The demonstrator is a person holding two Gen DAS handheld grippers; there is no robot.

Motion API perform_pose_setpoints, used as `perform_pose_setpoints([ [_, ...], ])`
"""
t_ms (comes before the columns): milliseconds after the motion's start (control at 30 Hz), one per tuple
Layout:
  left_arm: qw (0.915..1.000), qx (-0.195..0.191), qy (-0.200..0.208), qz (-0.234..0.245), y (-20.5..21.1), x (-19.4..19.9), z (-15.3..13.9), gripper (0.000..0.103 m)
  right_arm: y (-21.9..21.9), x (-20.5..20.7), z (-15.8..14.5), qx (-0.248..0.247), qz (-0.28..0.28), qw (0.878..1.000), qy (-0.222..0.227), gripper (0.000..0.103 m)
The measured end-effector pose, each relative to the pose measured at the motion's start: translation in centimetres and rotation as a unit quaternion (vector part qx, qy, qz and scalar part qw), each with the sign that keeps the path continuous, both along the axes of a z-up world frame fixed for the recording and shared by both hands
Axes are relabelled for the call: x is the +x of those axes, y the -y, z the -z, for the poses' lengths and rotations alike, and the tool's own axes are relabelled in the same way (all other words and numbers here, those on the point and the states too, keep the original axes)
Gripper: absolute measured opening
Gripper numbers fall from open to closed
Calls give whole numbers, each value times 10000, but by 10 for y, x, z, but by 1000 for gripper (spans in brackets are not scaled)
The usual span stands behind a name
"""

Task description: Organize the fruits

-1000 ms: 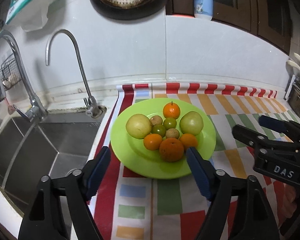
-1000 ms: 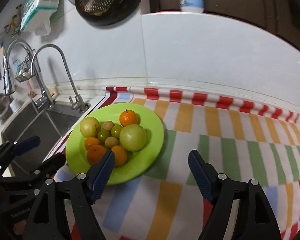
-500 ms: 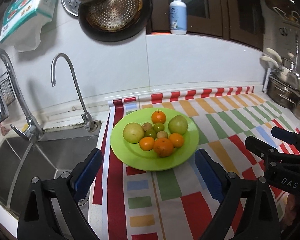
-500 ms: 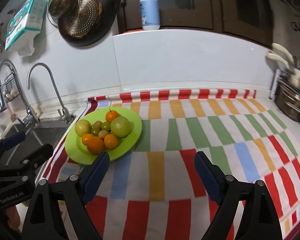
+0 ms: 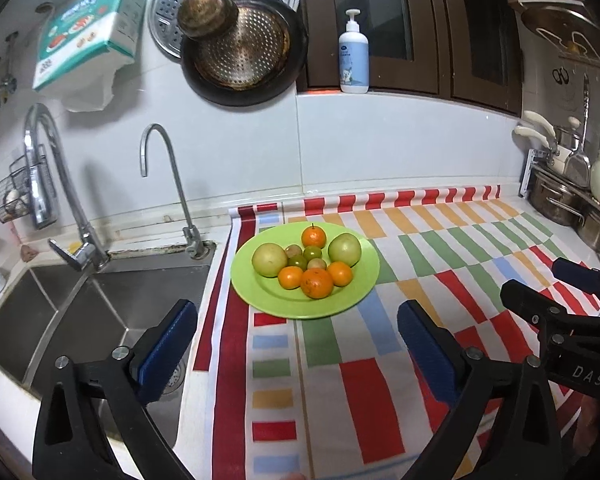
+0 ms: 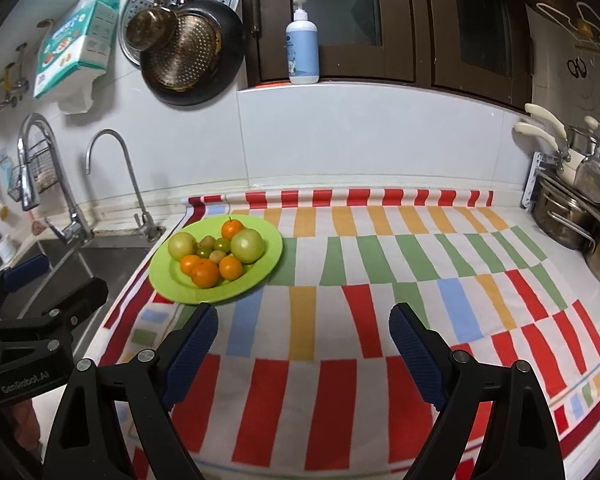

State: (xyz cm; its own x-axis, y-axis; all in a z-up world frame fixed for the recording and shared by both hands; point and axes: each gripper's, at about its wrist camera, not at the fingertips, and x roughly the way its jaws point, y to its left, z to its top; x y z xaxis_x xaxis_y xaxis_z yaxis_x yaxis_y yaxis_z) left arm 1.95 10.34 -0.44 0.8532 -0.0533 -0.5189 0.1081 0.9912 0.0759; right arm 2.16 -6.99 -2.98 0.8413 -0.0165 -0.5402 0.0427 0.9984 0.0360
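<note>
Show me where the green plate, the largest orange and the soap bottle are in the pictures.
green plate (image 5: 342, 304), left wrist view, bare front rim.
largest orange (image 5: 317, 283), left wrist view, middle of its peel.
soap bottle (image 6: 302, 56), right wrist view, middle of its body.

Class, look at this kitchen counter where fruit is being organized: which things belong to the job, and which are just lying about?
Belongs to the job:
green plate
oranges
two large pale green fruits
small green and brown fruits
left gripper, open
right gripper, open

Just lying about:
striped cloth
sink
pump bottle
hanging pan
pots
</note>
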Motion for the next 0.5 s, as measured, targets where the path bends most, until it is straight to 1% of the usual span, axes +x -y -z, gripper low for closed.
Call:
perform_pose_setpoints([
  [300,9998,-89,103,-117,10,-44,-13,103,11,-42,-10,89,-124,9998,100,88],
  [500,9997,-65,209,-141,19,-69,-21,103,18,-67,-16,106,-141,9997,177,88],
])
